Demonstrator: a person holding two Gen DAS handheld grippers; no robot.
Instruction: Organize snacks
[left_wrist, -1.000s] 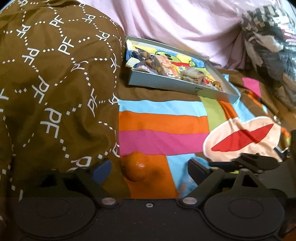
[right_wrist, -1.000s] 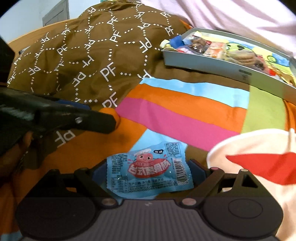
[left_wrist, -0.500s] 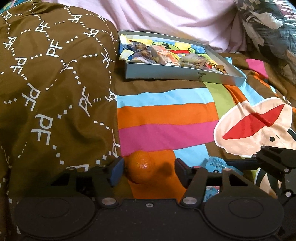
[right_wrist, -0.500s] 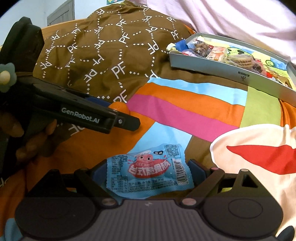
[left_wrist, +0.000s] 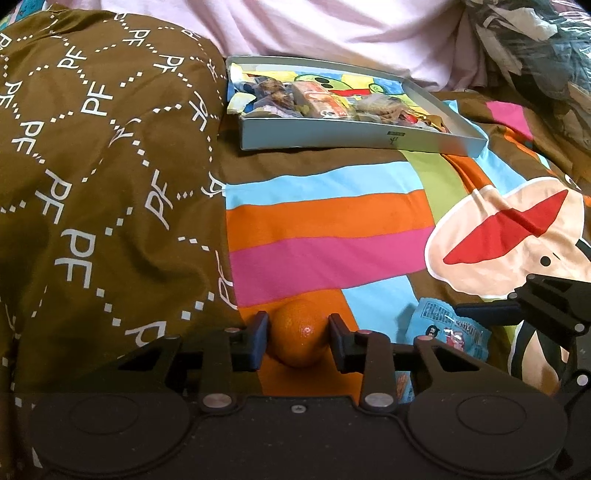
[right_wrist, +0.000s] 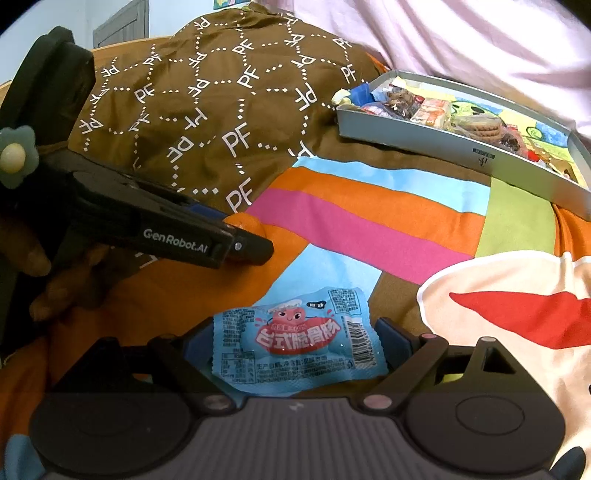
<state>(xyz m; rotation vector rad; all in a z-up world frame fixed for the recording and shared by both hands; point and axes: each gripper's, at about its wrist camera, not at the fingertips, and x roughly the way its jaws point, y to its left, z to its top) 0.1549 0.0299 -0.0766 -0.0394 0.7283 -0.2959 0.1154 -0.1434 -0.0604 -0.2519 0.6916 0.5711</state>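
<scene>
A: What is hard to make out?

B: In the right wrist view, the small round orange fruit (right_wrist: 246, 223) is mostly hidden behind the left claw (right_wrist: 255, 245); only a sliver shows. The snacks in the shallow grey cardboard tray (left_wrist: 354, 137) at the far side of the bed are too small to name.

A: And the left wrist view?

B: It shows the fruit (left_wrist: 298, 334) whole, on the striped bedcover (left_wrist: 332, 229), between the left claw (left_wrist: 297, 338), whose jaws are closing; the pads look to be against its sides. The blue sealed snack packet (left_wrist: 448, 328) is partly covered there.

A: The right claw?

B: Its jaws (right_wrist: 295, 341) stand wide apart, the packet (right_wrist: 295, 341) lying flat between them, unpressed.
</scene>
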